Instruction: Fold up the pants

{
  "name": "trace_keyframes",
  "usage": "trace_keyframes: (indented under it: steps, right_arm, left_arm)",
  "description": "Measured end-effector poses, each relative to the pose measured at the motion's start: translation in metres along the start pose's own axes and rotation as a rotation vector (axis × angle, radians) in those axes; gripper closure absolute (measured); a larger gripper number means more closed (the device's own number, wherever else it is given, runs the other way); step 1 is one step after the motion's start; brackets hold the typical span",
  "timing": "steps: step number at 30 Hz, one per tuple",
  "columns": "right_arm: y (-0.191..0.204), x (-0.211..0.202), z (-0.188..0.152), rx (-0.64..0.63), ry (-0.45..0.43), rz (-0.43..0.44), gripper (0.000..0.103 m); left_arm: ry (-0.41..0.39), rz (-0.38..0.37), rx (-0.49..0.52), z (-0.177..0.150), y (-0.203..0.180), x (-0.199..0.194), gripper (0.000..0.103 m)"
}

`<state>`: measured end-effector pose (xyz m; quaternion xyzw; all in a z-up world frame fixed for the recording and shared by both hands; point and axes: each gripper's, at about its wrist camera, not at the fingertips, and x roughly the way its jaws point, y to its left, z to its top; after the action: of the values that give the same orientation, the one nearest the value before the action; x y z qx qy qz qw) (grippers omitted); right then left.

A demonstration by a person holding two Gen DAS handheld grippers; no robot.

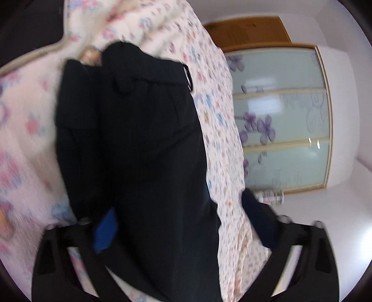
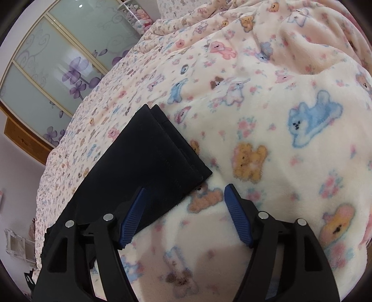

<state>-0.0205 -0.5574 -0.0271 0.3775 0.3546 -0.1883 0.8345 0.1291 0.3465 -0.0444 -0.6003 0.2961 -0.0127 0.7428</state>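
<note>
The black pants fill the middle of the left wrist view, waistband end at the top, lying over the patterned blanket. My left gripper is open, its blue-padded fingers wide apart on either side of the cloth; I cannot tell whether they touch it. In the right wrist view the leg hems of the pants lie flat, stacked on the blanket. My right gripper is open and empty, its left finger over the hem edge, its right finger over bare blanket.
A bed with a fleece bear-print blanket and a floral sheet. A wardrobe with frosted purple-flower doors stands beside it, with a wooden panel. A jar of plush toys sits by the bed's far end.
</note>
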Motion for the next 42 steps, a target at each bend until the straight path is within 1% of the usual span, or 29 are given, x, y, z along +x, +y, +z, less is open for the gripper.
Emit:
trace_keyframes:
  steps: [1, 2, 3, 6, 11, 12, 13, 14, 15, 16, 17, 18, 19, 20, 21, 22, 23, 24, 25, 27, 28, 29, 31, 32, 34, 36, 38, 40, 42]
  right_arm:
    - [0.0, 0.0, 0.0, -0.002, -0.001, 0.001, 0.032]
    - [0.0, 0.0, 0.0, -0.004, -0.002, 0.003, 0.032]
    - [-0.001, 0.0, 0.0, -0.004, -0.003, 0.005, 0.032]
    - [-0.001, 0.001, 0.0, -0.004, -0.004, 0.006, 0.032]
    - [-0.002, 0.0, 0.0, -0.005, -0.005, 0.008, 0.031]
    - [-0.002, -0.001, 0.0, -0.002, -0.01, 0.009, 0.032]
    - [-0.002, -0.004, 0.0, 0.006, -0.027, 0.008, 0.032]
    - [-0.001, -0.006, -0.001, 0.013, -0.039, 0.006, 0.032]
    - [0.001, -0.012, -0.001, 0.024, -0.067, -0.002, 0.032]
    - [0.003, -0.018, -0.002, 0.026, -0.097, -0.006, 0.032]
    - [0.007, -0.026, -0.002, 0.018, -0.13, -0.007, 0.032]
    - [0.017, -0.036, -0.004, -0.017, -0.18, -0.012, 0.032]
    - [0.03, -0.047, -0.006, -0.068, -0.232, -0.006, 0.032]
    - [0.041, -0.052, -0.007, -0.114, -0.264, 0.013, 0.032]
    - [0.064, -0.058, -0.009, -0.201, -0.289, 0.065, 0.032]
    - [0.088, -0.058, -0.011, -0.284, -0.28, 0.123, 0.032]
    - [0.112, -0.055, -0.015, -0.368, -0.249, 0.182, 0.032]
    - [0.148, -0.046, -0.024, -0.48, -0.185, 0.264, 0.032]
    - [0.183, -0.036, -0.035, -0.578, -0.124, 0.332, 0.032]
    - [0.246, -0.013, -0.062, -0.729, -0.017, 0.436, 0.034]
    - [0.274, -0.002, -0.076, -0.781, 0.03, 0.484, 0.039]
    - [0.31, 0.015, -0.094, -0.838, 0.089, 0.539, 0.04]
    - [0.356, 0.036, -0.121, -0.914, 0.151, 0.592, 0.048]
    - [0.377, 0.047, -0.136, -0.966, 0.176, 0.604, 0.05]
    - [0.423, 0.069, -0.174, -1.113, 0.197, 0.591, 0.051]
    - [0.453, 0.082, -0.202, -1.239, 0.198, 0.577, 0.052]
    - [0.467, 0.088, -0.217, -1.315, 0.185, 0.581, 0.052]
    - [0.485, 0.099, -0.23, -1.377, 0.188, 0.574, 0.052]
    - [0.495, 0.116, -0.237, -1.407, 0.215, 0.539, 0.053]
  left_arm:
    - [-0.013, 0.035, -0.018, 0.001, 0.003, -0.004, 0.034]
    - [-0.028, 0.066, -0.017, 0.0, 0.004, -0.007, 0.061]
    - [-0.034, 0.08, -0.003, 0.0, 0.004, -0.009, 0.096]
    - [-0.049, 0.103, 0.104, -0.009, -0.004, -0.021, 0.096]
    - [-0.097, 0.085, 0.238, -0.029, -0.017, -0.053, 0.096]
    - [-0.105, 0.097, 0.255, -0.031, -0.017, -0.055, 0.096]
    - [-0.12, 0.151, 0.291, -0.032, -0.016, -0.052, 0.095]
    - [-0.117, 0.202, 0.312, -0.031, -0.012, -0.048, 0.093]
    - [-0.1, 0.265, 0.321, -0.029, -0.003, -0.039, 0.087]
    - [-0.095, 0.284, 0.317, -0.029, 0.002, -0.036, 0.085]
    - [-0.097, 0.275, 0.306, -0.029, 0.006, -0.036, 0.084]
    - [-0.11, 0.264, 0.3, -0.031, 0.006, -0.039, 0.083]
    - [-0.131, 0.264, 0.312, -0.034, 0.002, -0.045, 0.077]
    - [-0.156, 0.269, 0.33, -0.038, -0.001, -0.051, 0.065]
    - [-0.194, 0.271, 0.358, -0.044, -0.006, -0.06, 0.049]
    - [-0.262, 0.287, 0.395, -0.052, -0.013, -0.073, 0.042]
    - [-0.359, 0.296, 0.44, -0.066, -0.021, -0.089, 0.036]
    - [-0.403, 0.287, 0.468, -0.074, -0.027, -0.096, 0.031]
    - [-0.461, 0.258, 0.528, -0.093, -0.039, -0.106, 0.027]
    - [-0.482, 0.212, 0.616, -0.122, -0.056, -0.111, 0.006]
    - [-0.46, 0.186, 0.66, -0.14, -0.066, -0.106, 0.002]
    - [-0.44, 0.172, 0.678, -0.153, -0.07, -0.101, 0.002]
    - [-0.375, 0.154, 0.706, -0.175, -0.079, -0.075, 0.002]
    - [-0.356, 0.155, 0.722, -0.182, -0.079, -0.064, 0.002]
    - [-0.325, 0.205, 0.746, -0.193, -0.072, -0.043, 0.002]
    - [-0.326, 0.253, 0.762, -0.201, -0.056, -0.029, 0.002]
    - [-0.277, 0.326, 0.726, -0.195, -0.047, -0.011, 0.002]
    - [-0.227, 0.328, 0.669, -0.182, -0.033, 0.0, 0.002]
    - [-0.226, 0.328, 0.67, -0.18, -0.031, 0.002, 0.002]
